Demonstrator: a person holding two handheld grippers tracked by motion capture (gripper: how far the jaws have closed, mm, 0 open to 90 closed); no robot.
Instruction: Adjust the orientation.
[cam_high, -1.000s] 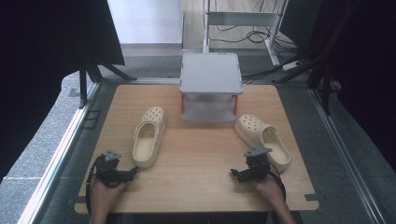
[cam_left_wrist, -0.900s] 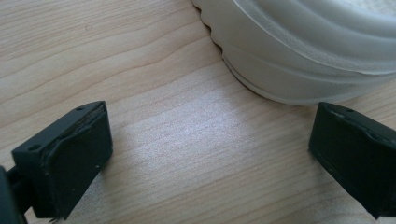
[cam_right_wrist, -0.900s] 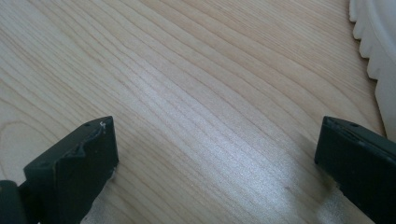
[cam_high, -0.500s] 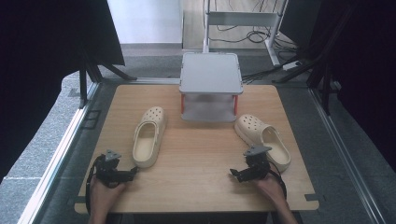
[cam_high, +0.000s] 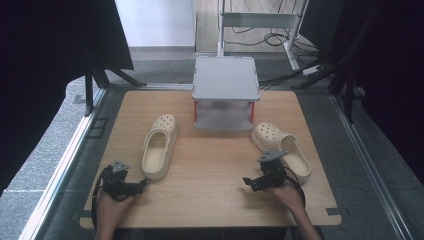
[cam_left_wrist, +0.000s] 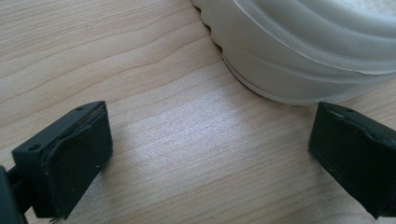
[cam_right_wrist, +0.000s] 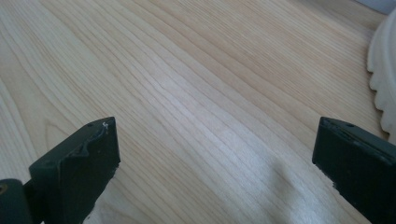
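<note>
While both hands rest low at the bottom of the high view, the scene reads as follows.

Table: a light wooden table (cam_high: 215, 165) fills the middle of the high view, with grey floor around it.

Shelf: a small grey two-level shelf (cam_high: 226, 80) with red posts stands at the upper centre of the table, against its far edge.

Left clog: a cream clog (cam_high: 159, 146) lies left of centre, its perforated toe toward the top of the frame and its open heel toward the bottom.

Right clog: a second cream clog (cam_high: 280, 144) lies right of centre, toe angled toward the upper left, heel toward the lower right.

Left gripper: the left gripper (cam_high: 137, 187) sits at the lower left, held in the person's left hand (cam_high: 111, 207), its tips just beside the left clog's heel. In the left gripper view its two black jaws are spread wide over bare wood, nothing between them, and the clog's pale ribbed sole edge (cam_left_wrist: 303, 51) curves across the upper right.

Right gripper: the right gripper (cam_high: 248, 182) sits at the lower right, held in the right hand (cam_high: 289, 192), just beside the right clog's heel end. In the right gripper view the jaws stand far apart over bare wood grain, holding nothing, with a scalloped cream edge (cam_right_wrist: 384, 70) at the right border.
</note>
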